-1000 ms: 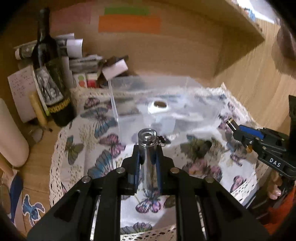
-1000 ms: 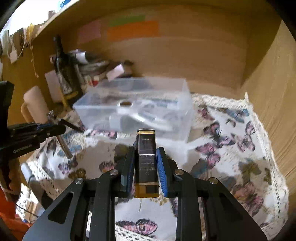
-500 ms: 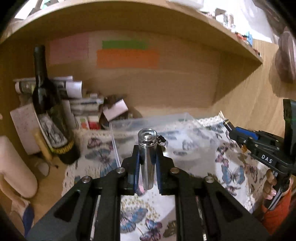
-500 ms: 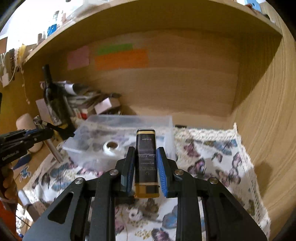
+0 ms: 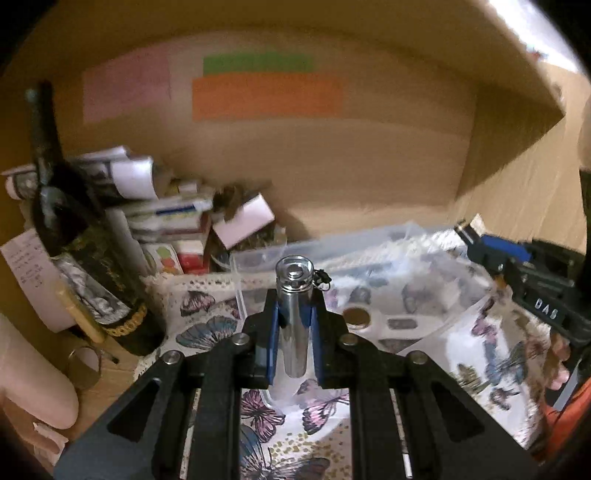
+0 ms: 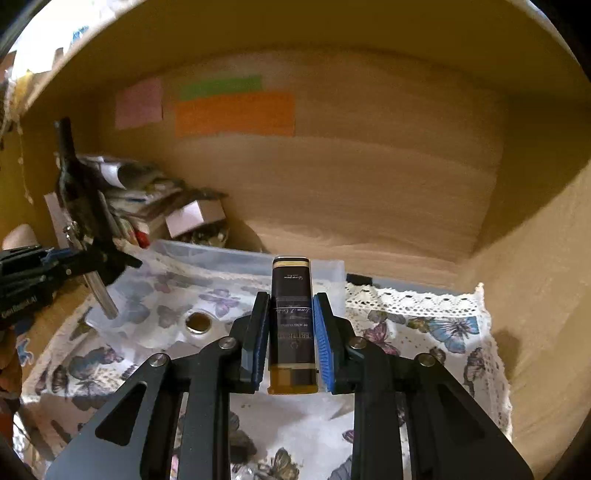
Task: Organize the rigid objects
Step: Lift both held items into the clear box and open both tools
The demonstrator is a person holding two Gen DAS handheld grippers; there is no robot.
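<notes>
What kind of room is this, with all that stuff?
Probably a home desk nook under a wooden shelf. A butterfly tablecloth covers the top, sticky notes dot the back wall, and a wine bottle stands beside stacked papers.

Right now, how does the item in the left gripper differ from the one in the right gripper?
The left gripper holds a silver metal cylinder, round and shiny, with a small dark clip at its top. The right gripper holds a dark flat box, rectangular, printed with text and gold at both ends. The cylinder looks slimmer than the box. Both stand upright, clamped between blue pads above the clear plastic bin.
</notes>
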